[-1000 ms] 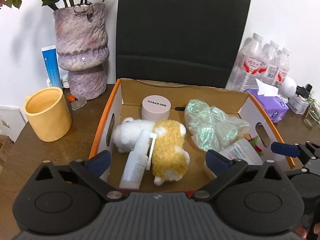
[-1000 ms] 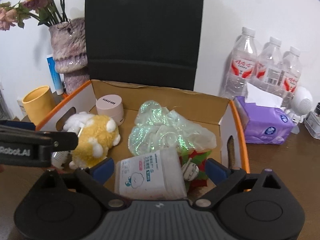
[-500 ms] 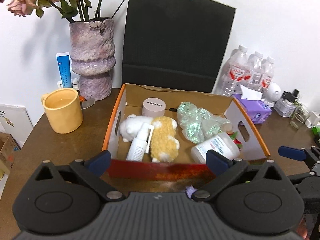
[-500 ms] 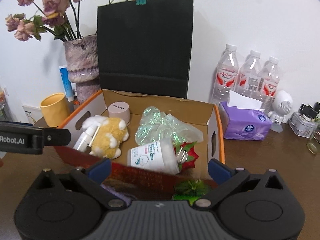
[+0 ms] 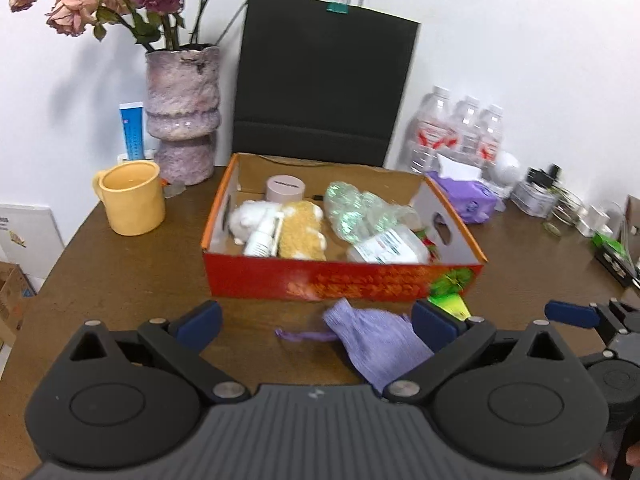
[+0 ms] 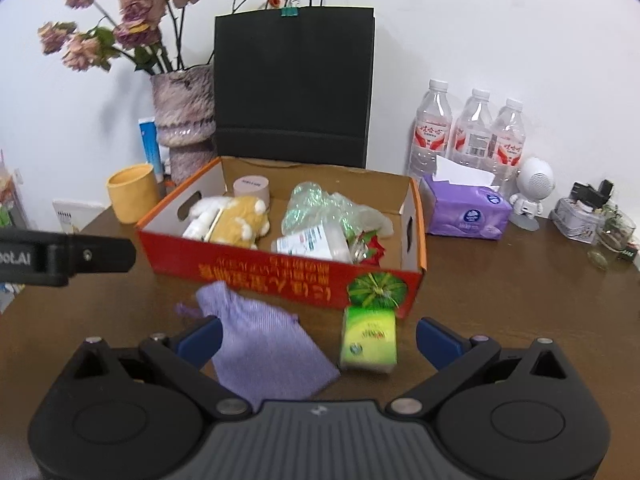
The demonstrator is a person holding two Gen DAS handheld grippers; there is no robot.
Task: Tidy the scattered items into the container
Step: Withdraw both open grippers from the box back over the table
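While both grippers (image 5: pixel 316 322) (image 6: pixel 318 336) gape empty, red box (image 6: pixel 280 276) lettering blurred, "oot.AI" legible.

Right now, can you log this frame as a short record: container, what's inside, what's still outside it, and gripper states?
container: red cardboard box, open top, on the brown table
inside: plush toy, white spray bottle, pink jar, crinkled plastic bag, wipes pack
outside, in front of box: purple drawstring pouch, green packet
left gripper: open, empty
right gripper: open, empty
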